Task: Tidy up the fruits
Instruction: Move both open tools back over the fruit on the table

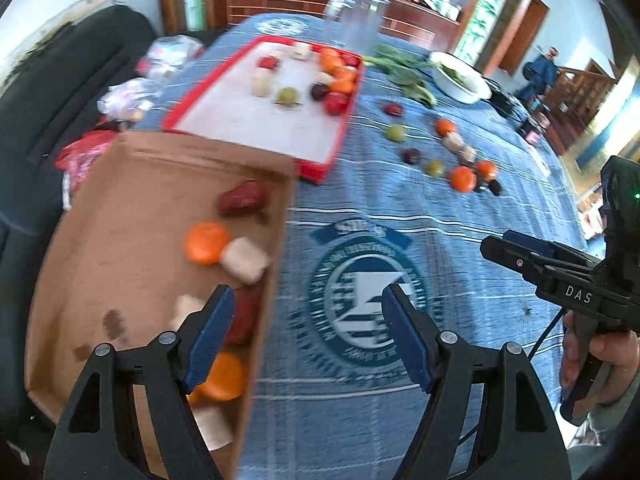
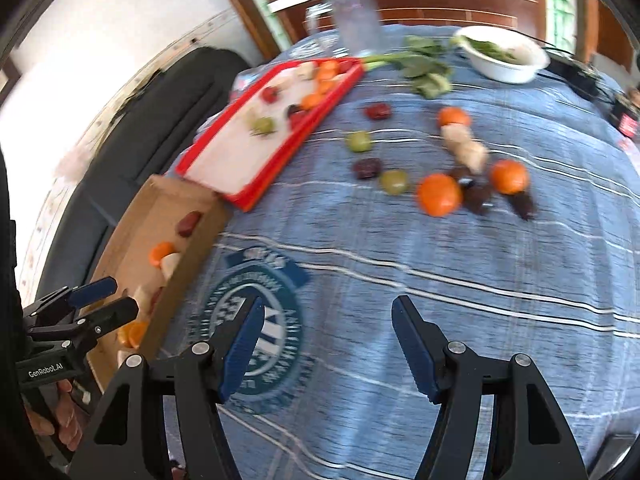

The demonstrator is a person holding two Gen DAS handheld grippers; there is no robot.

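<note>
Sorting looks part-done, with both tools empty over the blue-clothed desk (image 2: 440, 264). At nine o'clock in the left wrist view sits the cardboard box (image 1: 120, 208), already carrying an orange, a dark red fruit and pale cubes; its near wall runs right under the left hand-held gripper (image 1: 308, 336), whose jaws stand wide with nothing between them. Toward eleven o'clock lies the red tray (image 1: 336, 140), touching the box's far corner, with more fruit bunched along its right rim. At one o'clock the loose fruits (image 2: 436, 168) lie scattered on the cloth: oranges, green and dark red pieces, pale chunks, some touching each other. The right hand-held gripper (image 2: 326, 344) hangs over the printed emblem (image 2: 256, 336), moderately wide and empty, well short of that scatter.

My judgement is that the step in hand is fetching another piece. To do it well, take an isolated fruit first, such as the green one (image 2: 394, 182) nearest the emblem, come down with a finger on either side, and close gently, since round fruit may roll. Avoid the touching cluster around the near orange (image 2: 438, 194) until its neighbours are cleared.
</note>
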